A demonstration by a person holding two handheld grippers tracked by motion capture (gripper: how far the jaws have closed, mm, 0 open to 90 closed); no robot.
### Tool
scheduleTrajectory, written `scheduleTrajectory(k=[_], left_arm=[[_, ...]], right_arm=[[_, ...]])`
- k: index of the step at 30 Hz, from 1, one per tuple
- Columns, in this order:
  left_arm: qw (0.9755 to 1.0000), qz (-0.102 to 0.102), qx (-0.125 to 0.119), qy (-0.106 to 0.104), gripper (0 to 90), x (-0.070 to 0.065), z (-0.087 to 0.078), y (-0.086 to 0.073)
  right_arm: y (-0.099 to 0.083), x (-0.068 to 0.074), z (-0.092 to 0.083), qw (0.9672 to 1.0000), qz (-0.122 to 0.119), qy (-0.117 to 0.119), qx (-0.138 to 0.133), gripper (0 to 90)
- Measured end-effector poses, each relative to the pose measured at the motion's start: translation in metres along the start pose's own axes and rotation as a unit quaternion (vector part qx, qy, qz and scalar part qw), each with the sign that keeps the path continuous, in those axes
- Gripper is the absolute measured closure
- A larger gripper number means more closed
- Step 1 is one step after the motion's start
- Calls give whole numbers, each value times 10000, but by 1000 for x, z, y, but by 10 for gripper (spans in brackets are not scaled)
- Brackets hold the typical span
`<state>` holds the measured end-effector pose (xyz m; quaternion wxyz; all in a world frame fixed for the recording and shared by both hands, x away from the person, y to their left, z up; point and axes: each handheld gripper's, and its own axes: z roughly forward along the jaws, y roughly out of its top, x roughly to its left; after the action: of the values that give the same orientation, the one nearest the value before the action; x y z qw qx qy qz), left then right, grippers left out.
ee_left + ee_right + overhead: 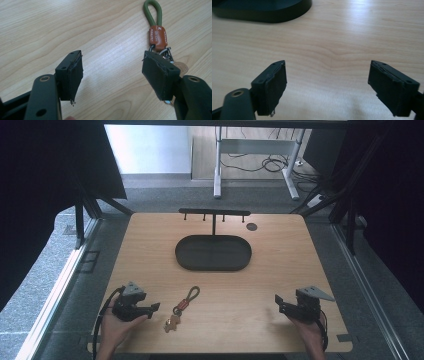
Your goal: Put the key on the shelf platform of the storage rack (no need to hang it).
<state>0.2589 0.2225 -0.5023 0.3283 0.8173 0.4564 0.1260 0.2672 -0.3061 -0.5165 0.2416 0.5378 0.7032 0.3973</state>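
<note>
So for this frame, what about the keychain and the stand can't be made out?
- Keychain lower end: in the left gripper view, the left gripper's jaw covers the ring and tan charm.
- Lettering on its orange tag: too small, blurred.
- Charm's shape: too small in the high view.
- Tray: cut off by the right gripper view's top edge.
- Pegs on the stand: too small to tell their form.

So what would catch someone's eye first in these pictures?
Probably the keychain with its green loop and orange tag, lying on the wooden table just beside the open left gripper. Behind it, mid-table, sits a black oval tray with a hook rack above it.
</note>
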Motion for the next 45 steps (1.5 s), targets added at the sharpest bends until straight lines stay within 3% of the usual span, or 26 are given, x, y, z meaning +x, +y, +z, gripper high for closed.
scheduleTrajectory(k=[3,5,12,18,23,30,34,40,45], left_arm=[[10000,20,6,23,334,-1,0,-1],[10000,1,-18,45,335,0,0,-1],[10000,-62,-16,65,335,5,-4,-4],[9998,-115,-149,49,334,6,-15,-4],[9996,-212,-191,-72,335,5,-16,0],[9998,-112,-178,-68,330,-1,-15,9],[9998,-156,-59,-124,331,-4,-16,14],[9997,-28,-81,-207,328,-9,-21,29],[9990,90,-78,-439,325,-12,-19,41]], right_arm=[[-6,-4,-6,9995,-83,188,-226,225],[-7,-7,-8,9991,-26,357,-206,238],[-7,-6,-8,9982,-80,579,-109,260],[-9,-10,-10,9981,168,574,-162,263],[-10,-10,-11,9979,45,635,-143,274],[-16,-20,-13,9974,199,662,-187,289],[-16,-20,-16,9978,242,580,-226,294],[-16,-20,-19,9980,254,520,-265,297],[-18,-21,-21,9980,276,500,-254,297]])
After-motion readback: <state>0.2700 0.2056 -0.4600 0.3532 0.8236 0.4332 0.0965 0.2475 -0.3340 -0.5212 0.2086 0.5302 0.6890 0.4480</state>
